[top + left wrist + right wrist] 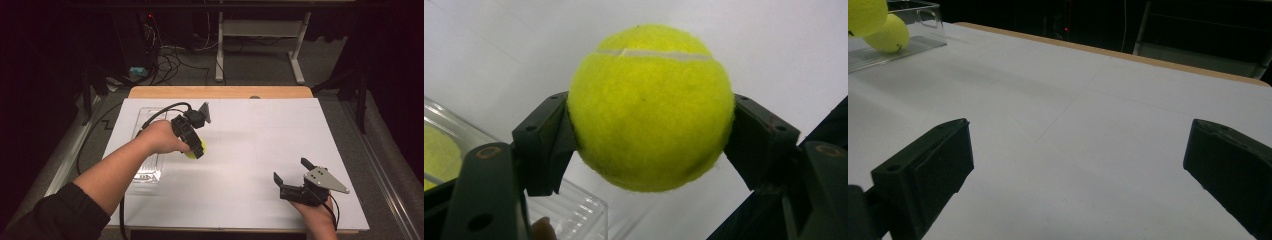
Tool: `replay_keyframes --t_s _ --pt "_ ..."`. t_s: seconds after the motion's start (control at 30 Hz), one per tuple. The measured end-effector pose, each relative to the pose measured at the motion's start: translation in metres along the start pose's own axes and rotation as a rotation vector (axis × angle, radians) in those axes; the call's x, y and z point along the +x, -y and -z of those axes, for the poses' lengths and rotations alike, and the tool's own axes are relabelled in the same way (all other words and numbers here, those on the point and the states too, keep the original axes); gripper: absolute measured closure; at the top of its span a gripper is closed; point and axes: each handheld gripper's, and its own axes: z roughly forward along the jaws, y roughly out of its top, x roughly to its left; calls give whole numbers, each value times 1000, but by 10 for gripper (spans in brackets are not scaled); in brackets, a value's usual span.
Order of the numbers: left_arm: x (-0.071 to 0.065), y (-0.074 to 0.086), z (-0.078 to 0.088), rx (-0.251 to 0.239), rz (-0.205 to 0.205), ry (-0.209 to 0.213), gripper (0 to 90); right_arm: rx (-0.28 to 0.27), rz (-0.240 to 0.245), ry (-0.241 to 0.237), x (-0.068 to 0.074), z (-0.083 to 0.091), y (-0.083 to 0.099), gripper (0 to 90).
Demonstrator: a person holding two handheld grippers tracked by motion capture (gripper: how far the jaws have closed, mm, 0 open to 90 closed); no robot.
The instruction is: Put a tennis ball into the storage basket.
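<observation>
The yellow-green tennis ball (651, 107) has a fuzzy, matt felt nap, with a smoother whitish seam curving across its top. Pressed against its sides, the black pads (546, 145) of the left gripper (651, 150) look like hard matt plastic with small screw holes. Just beside the ball, the clear rectangular plastic tray (150, 170) is glossy and ribbed and catches highlights. Under the ball, the white sheet (260, 150) covering the table is smooth, matt and paper-like, with faint seams. Beyond the ball, a pale wooden table edge (220, 92) shows a dull, smooth finish. Well apart from the ball, the right gripper (294, 174) carries a grey three-cornered plate (325, 180) with a flat metallic sheen.
</observation>
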Motion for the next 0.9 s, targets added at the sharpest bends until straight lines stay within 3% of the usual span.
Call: replay_keyframes --t_s 0.9 --pt "41 35 15 -10 120 -23 273 3 3 2 0 0 0 0"
